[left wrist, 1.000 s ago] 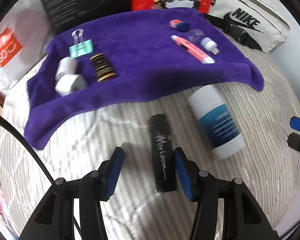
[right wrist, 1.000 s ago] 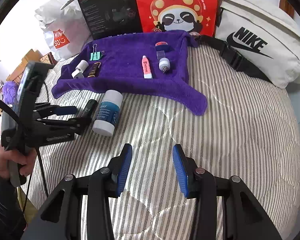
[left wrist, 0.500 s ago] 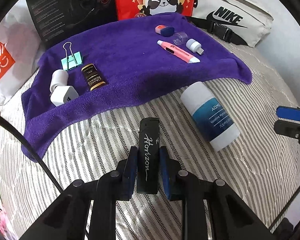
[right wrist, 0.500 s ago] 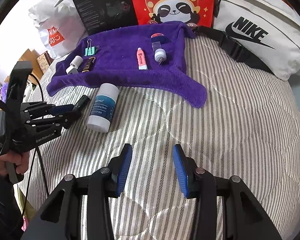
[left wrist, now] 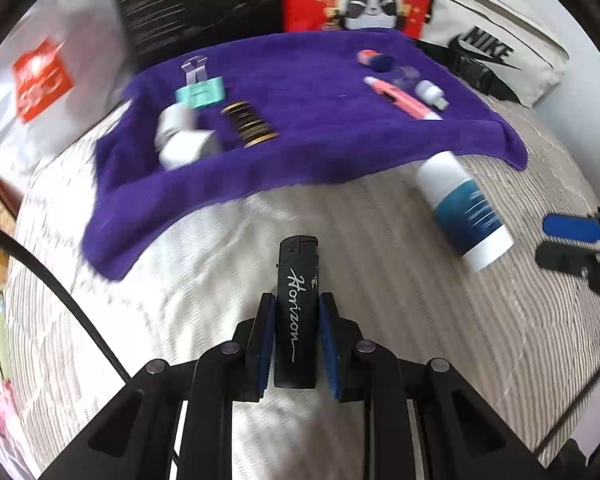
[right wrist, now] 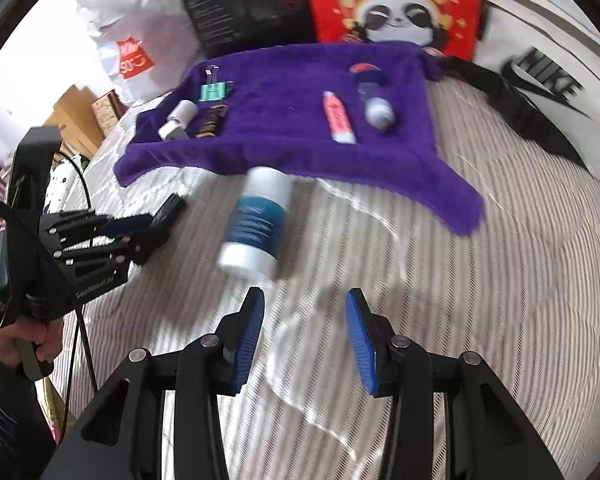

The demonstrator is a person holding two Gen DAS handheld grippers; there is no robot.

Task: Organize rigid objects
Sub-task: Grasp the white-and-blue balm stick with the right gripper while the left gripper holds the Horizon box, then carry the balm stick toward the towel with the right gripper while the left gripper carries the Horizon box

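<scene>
Black against the pale striped bedcover [left wrist: 380, 300], the lighter [left wrist: 297, 300] sat clamped between the blue pads of my left gripper [left wrist: 297, 322], jaws drawn in tight on both of its long flanks, its body running straight forward along the fingers with the capped end pointing toward the purple towel [left wrist: 300, 92]. From the right wrist view I could see only the tip of it poking out ahead of that gripper [right wrist: 148, 226], and I could not tell whether it had lifted clear of the bedcover. My right gripper [right wrist: 305, 334] stood wide open and held nothing. What the coming move turned on, as I judged it, was the white and blue bottle [right wrist: 258, 220]: it lay on its side on the bedcover just short of the towel's near edge, ahead of the right gripper and a little to the left of its centre line, nearly touching the left pad in that view. Its long axis ran roughly away from the tongs, tilted slightly, with the cap end nearest me and the far end toward the towel. In the left view the same bottle [left wrist: 462, 212] lay off to the right, well apart from the busy gripper, so the right arm was plainly the nearer and the free one. I reckoned a small shift left would put the open jaws astride it.
</scene>
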